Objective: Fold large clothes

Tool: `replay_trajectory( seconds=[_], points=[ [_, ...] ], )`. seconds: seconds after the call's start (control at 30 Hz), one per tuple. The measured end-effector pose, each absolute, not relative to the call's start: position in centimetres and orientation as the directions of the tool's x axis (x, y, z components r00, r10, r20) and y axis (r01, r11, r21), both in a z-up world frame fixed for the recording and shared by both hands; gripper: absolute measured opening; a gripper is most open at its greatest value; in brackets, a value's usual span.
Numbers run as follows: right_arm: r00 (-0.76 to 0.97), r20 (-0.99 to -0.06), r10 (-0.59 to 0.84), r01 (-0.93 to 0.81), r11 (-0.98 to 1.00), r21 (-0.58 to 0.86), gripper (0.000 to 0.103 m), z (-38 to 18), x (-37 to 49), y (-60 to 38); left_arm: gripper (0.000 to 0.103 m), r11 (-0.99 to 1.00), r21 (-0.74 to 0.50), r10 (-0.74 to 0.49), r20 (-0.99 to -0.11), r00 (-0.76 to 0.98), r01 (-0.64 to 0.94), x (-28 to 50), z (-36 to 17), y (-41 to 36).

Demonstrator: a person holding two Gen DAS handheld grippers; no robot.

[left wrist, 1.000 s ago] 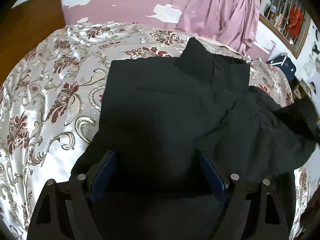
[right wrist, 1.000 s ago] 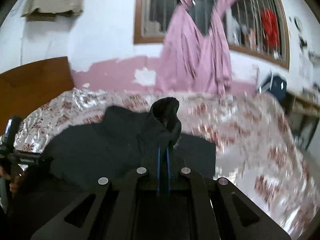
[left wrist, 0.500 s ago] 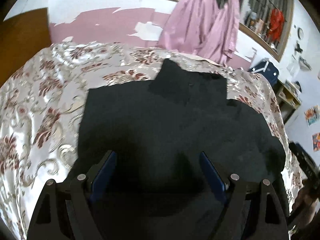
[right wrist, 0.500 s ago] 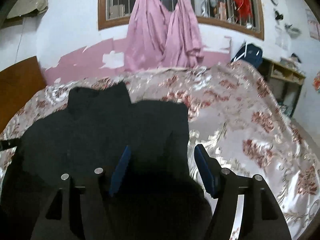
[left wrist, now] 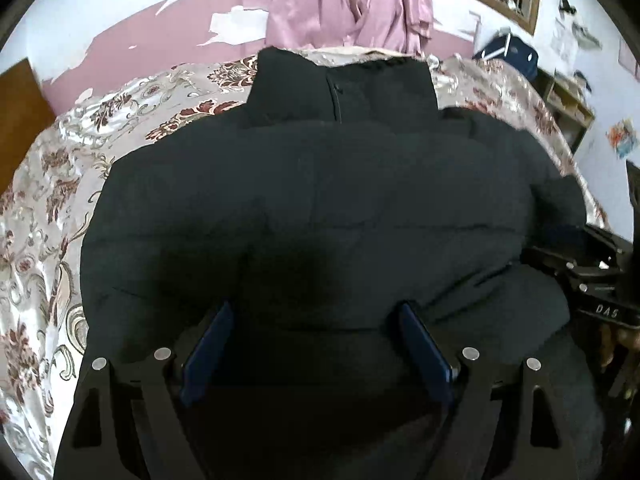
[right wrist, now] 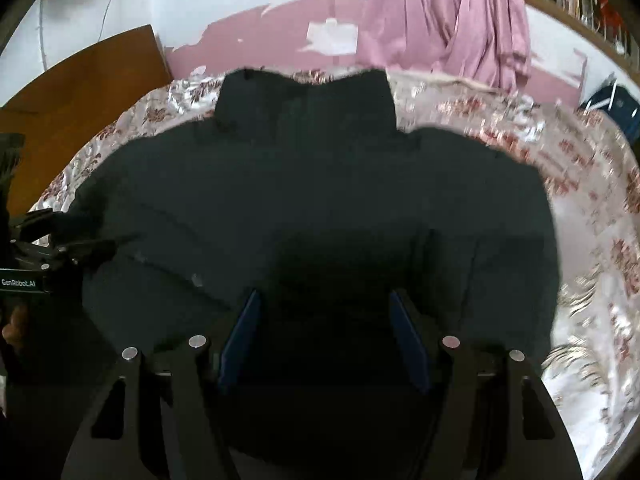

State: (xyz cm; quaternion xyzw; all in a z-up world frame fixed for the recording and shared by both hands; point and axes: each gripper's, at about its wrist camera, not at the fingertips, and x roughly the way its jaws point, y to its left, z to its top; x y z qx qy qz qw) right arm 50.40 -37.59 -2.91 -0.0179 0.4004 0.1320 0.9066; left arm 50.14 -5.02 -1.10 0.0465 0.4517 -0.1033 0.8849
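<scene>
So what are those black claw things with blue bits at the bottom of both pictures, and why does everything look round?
Those are grabbers, not a robot. A person holds one in each hand, and each has a tiny wide-eyed camera looking along its two fingers, which bends the picture into a round shape.

One picture comes from the left gripper. The other comes from the right gripper. The blue bits are soft pads on the fingers for pinching cloth.

Both point down at a big black jacket lying spread on a bed with a shiny flowery bedspread, collar away from us. Pink curtains hang behind.

Both grabbers are open, holding nothing: the jacket just lies beneath them. In the left picture you can spot the other grabber at the right edge.
</scene>
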Motion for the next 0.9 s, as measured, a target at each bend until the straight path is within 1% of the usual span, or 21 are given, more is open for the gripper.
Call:
replay_trajectory(
  seconds=[0.07,0.27,0.37,0.53,0.63,0.67,0.7,0.83,0.87,0.9],
  points=[
    [0.634,-0.739,0.229,-0.255,0.964,0.080,0.061,-3.7,50.7,-37.5,0.085,0.978,0.007,-0.117,-0.809,0.577,0.208,50.2,-1.5,-5.3],
    [0.621,-0.744,0.244,-0.261,0.960,0.097,0.061,-5.3,50.8,-37.4,0.085,0.983,0.013,-0.101,-0.798,0.595,0.185,50.3,-2.3,-5.6],
    [0.625,-0.746,0.231,-0.258,0.963,0.082,0.061,-5.8,50.4,-37.0,0.085,0.983,0.028,-0.086,-0.800,0.594,0.180,50.4,-2.5,-5.8],
    [0.644,-0.736,0.208,-0.247,0.967,0.056,0.062,-5.0,50.1,-36.8,0.088,0.992,0.017,-0.062,-0.791,0.609,0.124,49.6,-1.2,-5.6],
    [0.636,-0.749,0.186,-0.214,0.975,0.061,0.068,-3.5,49.4,-36.9,0.089,0.995,-0.053,-0.090,-0.803,0.589,0.079,48.8,0.4,-5.4],
    [0.637,-0.747,0.189,-0.206,0.976,0.071,0.074,-2.8,48.9,-37.0,0.089,0.995,-0.074,-0.100,-0.806,0.584,0.069,48.6,0.8,-5.3],
    [0.642,-0.742,0.193,-0.205,0.976,0.077,0.078,-2.4,48.5,-37.1,0.090,0.994,-0.094,-0.110,-0.807,0.580,0.057,48.2,1.5,-5.1],
    [0.677,-0.711,0.188,-0.193,0.978,0.075,0.080,1.0,45.8,-37.6,0.091,0.989,-0.141,-0.134,-0.791,0.597,0.035,45.7,4.8,-4.6],
    [0.680,-0.708,0.189,-0.194,0.978,0.075,0.083,1.6,45.3,-37.7,0.092,0.988,-0.151,-0.139,-0.786,0.603,0.031,44.7,5.9,-4.4],
    [0.685,-0.704,0.190,-0.194,0.978,0.076,0.088,2.7,44.3,-37.9,0.093,0.987,-0.160,-0.145,-0.782,0.606,0.029,43.9,6.8,-4.3]
  ],
)
